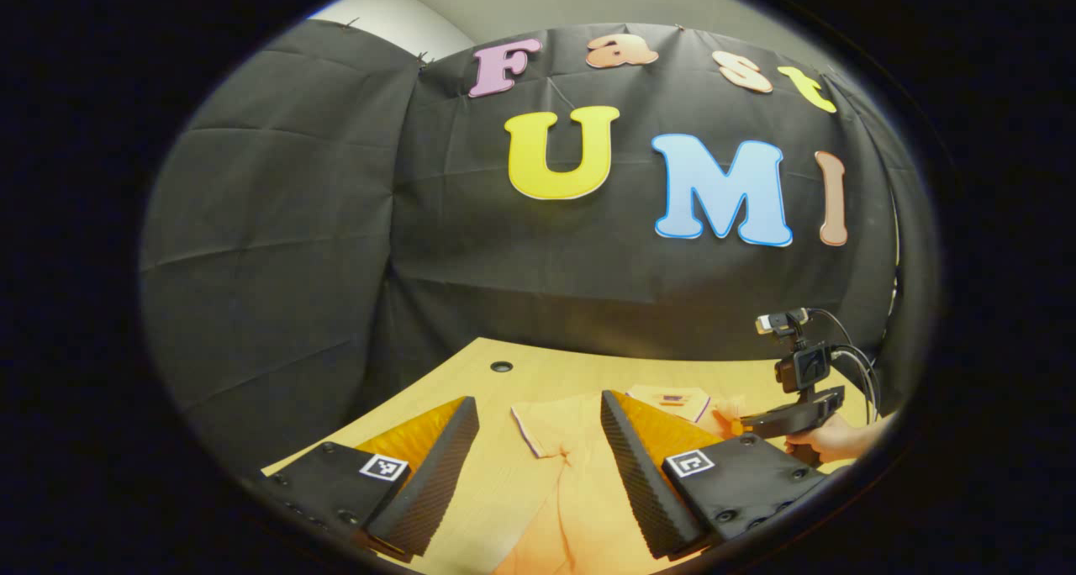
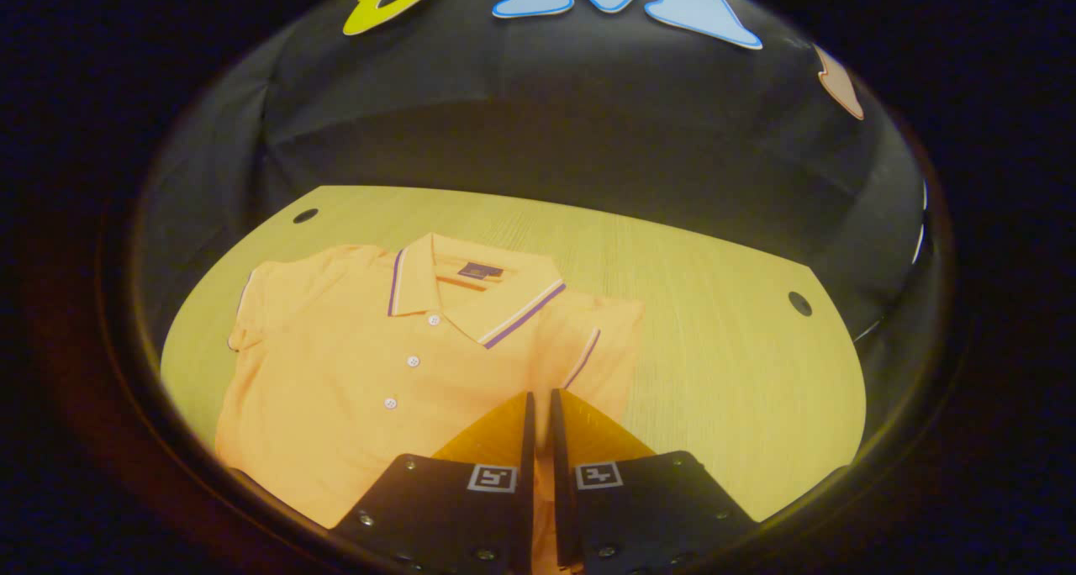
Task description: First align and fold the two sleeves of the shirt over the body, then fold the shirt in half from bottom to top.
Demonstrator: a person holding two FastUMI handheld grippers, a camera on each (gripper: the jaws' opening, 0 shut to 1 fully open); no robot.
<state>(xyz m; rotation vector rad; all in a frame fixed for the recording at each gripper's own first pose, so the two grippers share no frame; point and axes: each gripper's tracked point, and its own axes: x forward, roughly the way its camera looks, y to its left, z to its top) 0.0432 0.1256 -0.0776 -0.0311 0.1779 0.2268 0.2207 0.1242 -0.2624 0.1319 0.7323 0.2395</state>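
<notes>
Shirt (image 2: 370,365) flat on table (image 2: 714,306), collar+buttons clear in right gripper view; right gripper (image 2: 540,411) nearly closed, left gripper (image 1: 538,440) wide apart.

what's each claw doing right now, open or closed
Left claw: open, above the shirt, holding nothing.
Right claw: closed over the shirt's sleeve; grip on fabric unclear.

Each claw (image 2: 540,407) mount is black (square marker, small screws).

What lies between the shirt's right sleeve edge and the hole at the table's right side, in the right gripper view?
Bare table: the right gripper view shows just wood grain between the shirt and the hole.
</notes>
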